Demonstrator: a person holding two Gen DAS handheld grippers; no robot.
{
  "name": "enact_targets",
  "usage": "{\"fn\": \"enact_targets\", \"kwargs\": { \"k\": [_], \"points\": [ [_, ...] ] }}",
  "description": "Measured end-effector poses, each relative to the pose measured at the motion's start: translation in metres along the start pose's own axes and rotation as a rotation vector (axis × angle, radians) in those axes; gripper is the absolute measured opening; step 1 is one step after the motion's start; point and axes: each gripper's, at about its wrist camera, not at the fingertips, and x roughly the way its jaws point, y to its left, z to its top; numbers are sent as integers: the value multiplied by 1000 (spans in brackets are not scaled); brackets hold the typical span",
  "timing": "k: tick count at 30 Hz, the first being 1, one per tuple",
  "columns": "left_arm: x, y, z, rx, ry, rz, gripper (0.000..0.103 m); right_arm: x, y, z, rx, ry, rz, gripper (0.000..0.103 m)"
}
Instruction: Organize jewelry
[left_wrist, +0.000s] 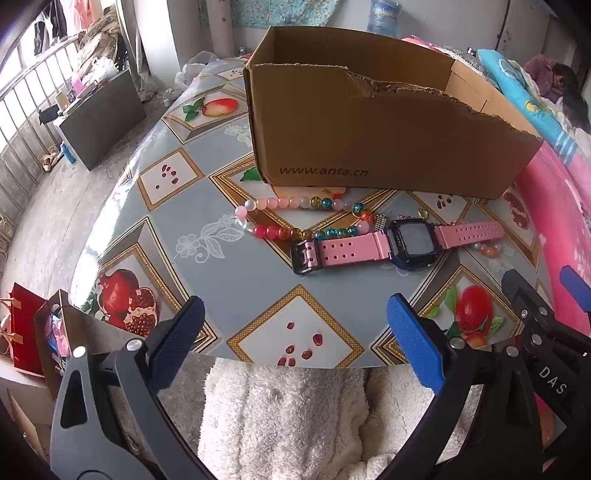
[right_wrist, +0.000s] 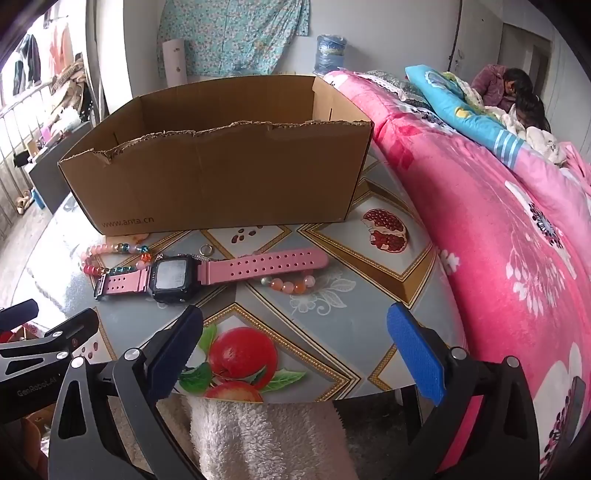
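A pink-strapped watch (left_wrist: 399, 245) (right_wrist: 207, 275) with a black case lies flat on the fruit-patterned table (left_wrist: 229, 291) (right_wrist: 332, 321). Behind it lies a string of pink, white, teal and amber beads (left_wrist: 284, 218) (right_wrist: 110, 258). A smaller orange bead bracelet (left_wrist: 489, 250) (right_wrist: 291, 284) peeks out under the watch's long strap, and a small metal ring (right_wrist: 207, 250) rests by the case. An open brown cardboard box (left_wrist: 369, 129) (right_wrist: 221, 177) stands behind them all. My left gripper (left_wrist: 295, 343) hangs open over the table's near edge, empty. My right gripper (right_wrist: 295, 354) is open too, just right of it.
A bed with a pink floral quilt (right_wrist: 498, 229) runs along the table's right side, and people lie at its far end. White fluffy fabric (left_wrist: 295, 417) sits below the table's front edge. On the floor at left are a red bag (left_wrist: 22, 332) and a dark cabinet (left_wrist: 103, 118).
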Motion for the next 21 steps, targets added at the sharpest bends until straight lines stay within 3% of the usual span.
{"fn": "enact_targets", "kwargs": {
  "k": [21],
  "points": [
    [7, 8, 3, -30, 13, -6, 95, 11, 0, 3, -26, 5, 0, 97]
  ]
}}
